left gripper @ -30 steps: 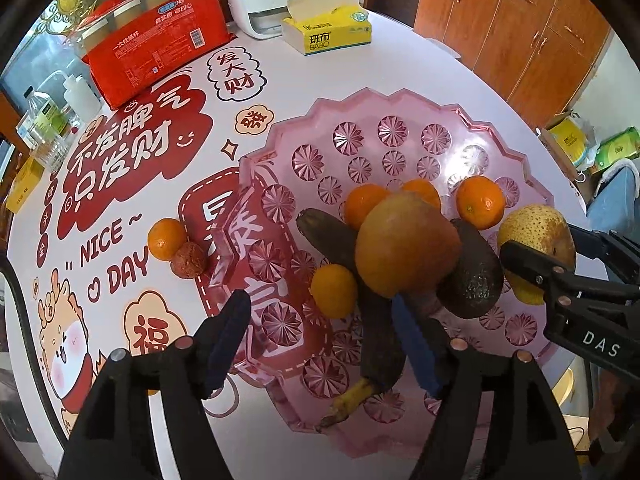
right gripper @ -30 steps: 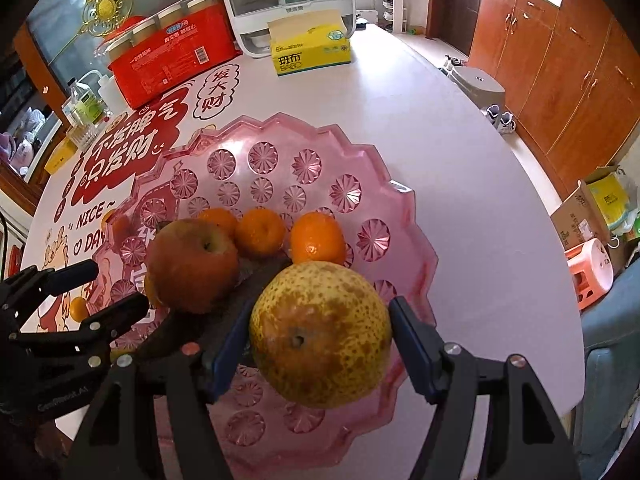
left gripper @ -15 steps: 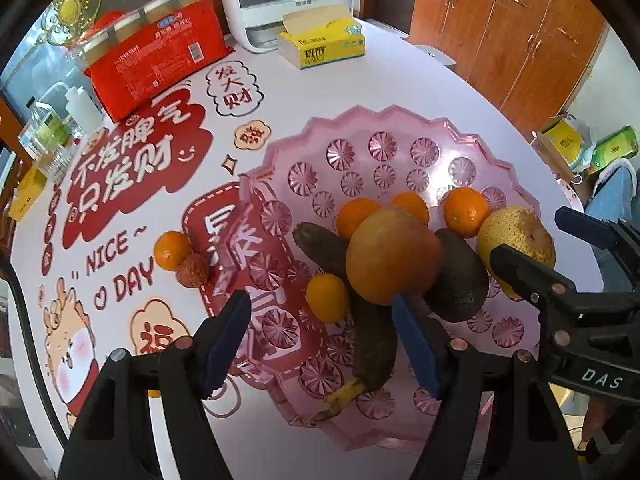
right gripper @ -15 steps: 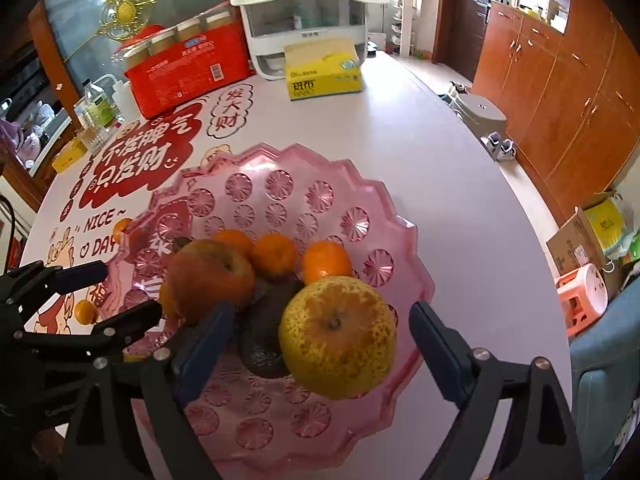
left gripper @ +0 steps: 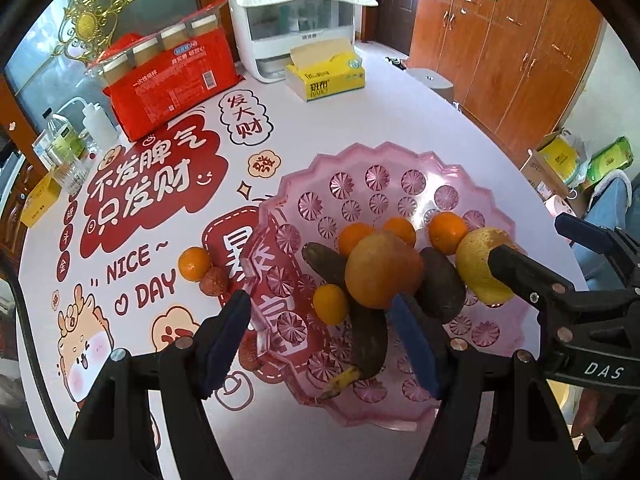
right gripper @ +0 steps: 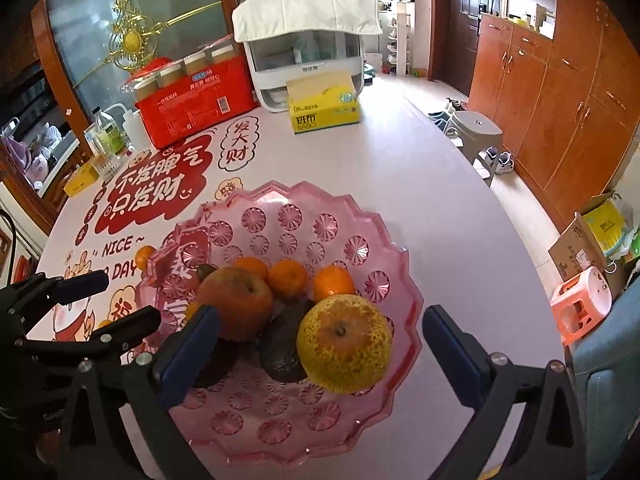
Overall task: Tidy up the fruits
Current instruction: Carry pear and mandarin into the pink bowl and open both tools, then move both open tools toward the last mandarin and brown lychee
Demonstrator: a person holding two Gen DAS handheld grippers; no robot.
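Fruit is piled near-side in the pink bowl (right gripper: pixel 384 240) on the tabletop (right gripper: pixel 400 160): pear (right gripper: pixel 344 344), apple (right gripper: pixel 236 300), avocado (right gripper: pixel 282 344). Right gripper (right gripper: pixel 316 356) jaws are opening, pear released between them. Left gripper (left gripper: pixel 320 344) jaws are held apart, empty.

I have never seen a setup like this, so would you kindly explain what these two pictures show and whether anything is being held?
No robot arm is involved: a person carries a black two-finger clamp in each hand, each with a fisheye camera looking along its blue-padded fingers. One picture is from the left gripper, the other from the right gripper.

On the white table with red lettering sits a scalloped pink plastic tray holding a speckled yellow pear, a reddish apple, a dark avocado, a blackened banana and small oranges. One small orange and a brown lychee lie beside the tray.

Nothing is held: the right jaws are opening, clear of the pear; the left stand open, empty.
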